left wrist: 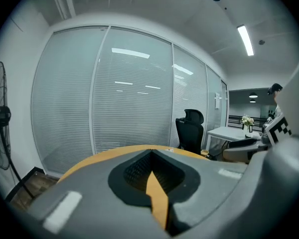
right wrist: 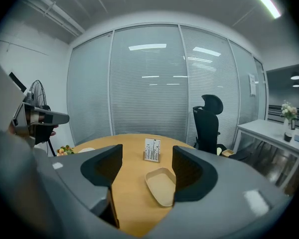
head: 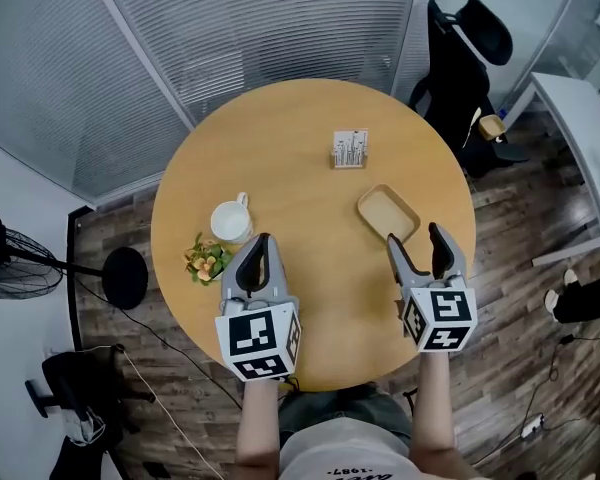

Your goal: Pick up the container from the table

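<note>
A shallow tan container (head: 388, 213) lies empty on the round wooden table (head: 310, 183), right of centre. My right gripper (head: 418, 243) hovers just in front of it, jaws apart and empty; in the right gripper view the container (right wrist: 162, 185) shows between the jaws, partly behind the right one. My left gripper (head: 255, 260) is held over the table's near left part with its jaws closed together on nothing. The left gripper view shows only the meeting black pads (left wrist: 139, 176) and a sliver of table.
A white mug (head: 232, 220) and a small bunch of flowers (head: 207, 260) stand left of my left gripper. A printed card holder (head: 350, 149) stands behind the container. A black office chair (head: 460, 68) is at the back right, a fan (head: 20, 268) at the left.
</note>
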Demonstrator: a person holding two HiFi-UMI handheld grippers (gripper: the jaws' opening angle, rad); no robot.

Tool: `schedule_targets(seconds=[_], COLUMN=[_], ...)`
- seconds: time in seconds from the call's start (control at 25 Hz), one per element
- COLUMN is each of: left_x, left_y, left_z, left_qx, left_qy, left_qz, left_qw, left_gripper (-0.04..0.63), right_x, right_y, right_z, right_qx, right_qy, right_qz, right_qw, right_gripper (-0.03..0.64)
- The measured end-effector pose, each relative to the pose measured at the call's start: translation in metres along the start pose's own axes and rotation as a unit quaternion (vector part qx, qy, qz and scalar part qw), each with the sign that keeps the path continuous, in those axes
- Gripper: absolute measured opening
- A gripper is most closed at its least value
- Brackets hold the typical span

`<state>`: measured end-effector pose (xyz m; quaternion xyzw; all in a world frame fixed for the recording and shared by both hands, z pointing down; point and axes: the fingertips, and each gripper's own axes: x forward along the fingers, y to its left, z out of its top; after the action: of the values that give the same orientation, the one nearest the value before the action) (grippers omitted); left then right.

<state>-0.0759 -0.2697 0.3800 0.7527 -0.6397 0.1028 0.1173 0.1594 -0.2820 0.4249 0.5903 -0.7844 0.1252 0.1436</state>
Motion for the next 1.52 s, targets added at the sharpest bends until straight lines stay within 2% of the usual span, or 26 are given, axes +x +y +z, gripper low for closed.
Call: schedule_targets(seconds=[0.6, 0.8, 1.2, 1.36, 1.52], left_x=[0.072, 0.084, 0.11, 0.116, 0.121], left_y=[0.001, 0.008, 0.014, 0.013, 0.013], left_z=[-0.062, -0.082, -0.113, -0.124, -0.136], left_qx=[-0.016, -0.021, -0.034, -0.035, -0.044], left_qy=[0.081, 0.106, 0.138, 0.148, 0.158], left_qz=[-0.031, -0.033, -0.04, -0.047, -0.051], left_qw=[0.9961, 0.9936, 0.989, 0.9873, 0.9851], left_gripper=[0.001, 0.002, 0.002, 0.001, 0.002], right_x=[0.059, 0.074, 0.106, 0.114, 0.121], right_y=[-0.008, -0.004, 0.001, 0.0, -0.003], right_z=[-0.072, -0.098, -0.135, -0.152, -0.165], right_qx=[-0.018, -0.043, -0.046, -0.065, -0.091], right_qy=[0.109, 0.149, 0.206, 0.232, 0.255], right_qz=[0.014, 0.02, 0.029, 0.021, 0.009], right_qw=[0.994, 0.988, 0.977, 0.97, 0.963], right_gripper=[0.334, 0.304, 0.288, 0.279, 0.232])
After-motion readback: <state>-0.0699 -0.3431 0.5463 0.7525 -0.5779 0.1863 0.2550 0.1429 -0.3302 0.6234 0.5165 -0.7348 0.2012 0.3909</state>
